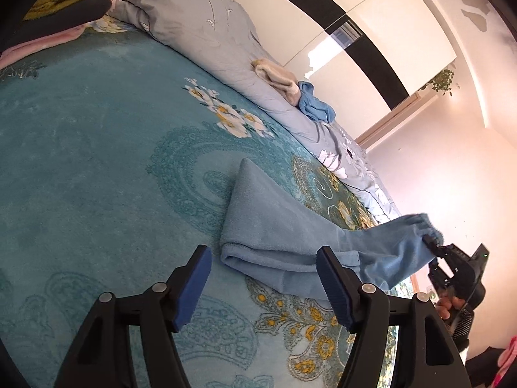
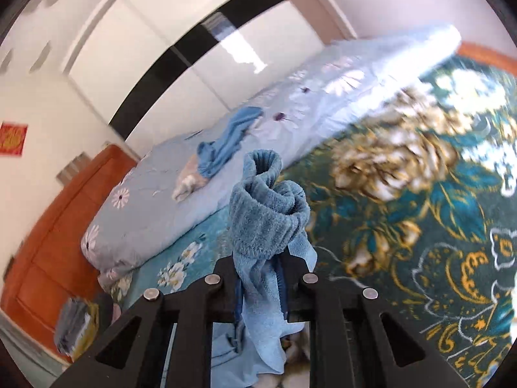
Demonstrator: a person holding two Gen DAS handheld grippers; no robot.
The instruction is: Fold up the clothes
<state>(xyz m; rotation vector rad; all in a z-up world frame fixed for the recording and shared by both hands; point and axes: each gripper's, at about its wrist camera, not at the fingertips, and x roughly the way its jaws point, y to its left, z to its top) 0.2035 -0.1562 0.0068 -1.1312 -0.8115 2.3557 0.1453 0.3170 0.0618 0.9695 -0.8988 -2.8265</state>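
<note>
Light-blue fleece garment (image 1: 274, 236) partly folded, ribbed cuff pinched by right claw (image 2: 261, 278), left claw (image 1: 263, 278) spread.

A home bedroom: a teal floral blanket (image 1: 97, 135) is covering the bed, a rolled grey-blue daisy quilt (image 1: 200, 22) is lying along its far edge, and glossy white wardrobe doors (image 1: 323, 9) are standing beyond the quilt.

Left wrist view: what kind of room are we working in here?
Most likely a bedroom. The blue garment lies on a teal floral bedspread, a rolled flowered quilt runs along the far side, and a glossy wardrobe stands behind it.
</note>
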